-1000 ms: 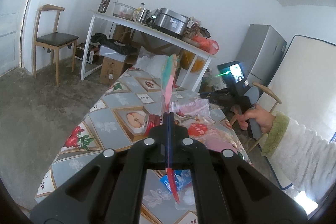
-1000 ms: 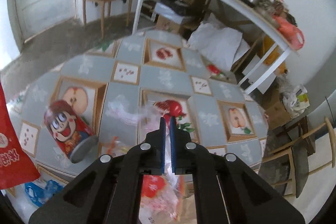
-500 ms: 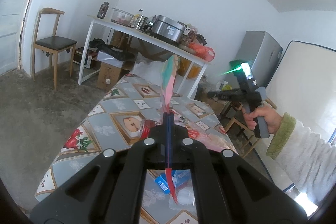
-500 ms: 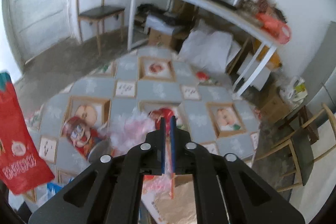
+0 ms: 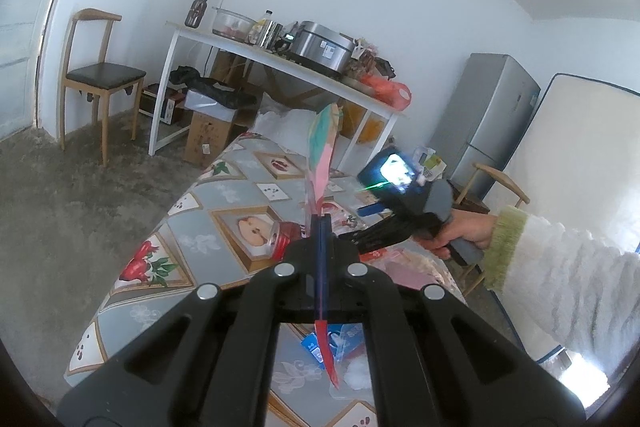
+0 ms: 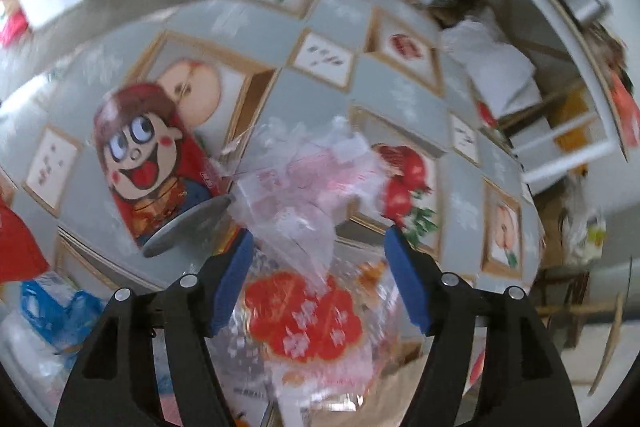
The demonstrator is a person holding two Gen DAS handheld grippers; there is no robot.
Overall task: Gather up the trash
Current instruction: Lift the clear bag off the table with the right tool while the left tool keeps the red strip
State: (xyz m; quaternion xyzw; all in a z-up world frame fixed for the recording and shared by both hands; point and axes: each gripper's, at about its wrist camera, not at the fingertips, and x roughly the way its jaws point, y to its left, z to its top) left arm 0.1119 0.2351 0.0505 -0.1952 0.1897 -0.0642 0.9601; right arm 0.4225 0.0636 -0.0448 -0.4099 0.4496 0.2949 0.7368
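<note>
Left wrist view: my left tool point(image 5: 322, 227) pinches a flat red wrapper point(image 5: 320, 163) above the worktop point(image 5: 208, 227). My right tool point(image 6: 320, 267) gapes around the clear bags point(image 6: 304, 187), ungripped; the cartoon can point(image 6: 152, 163) and blue packet point(image 6: 56, 307) remain.

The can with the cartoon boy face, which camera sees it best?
The right wrist camera. There the can lies on its side on the tablecloth, face up and big, only a bit blurry. The left wrist camera shows just its red end, peeking from behind the left gripper.
</note>
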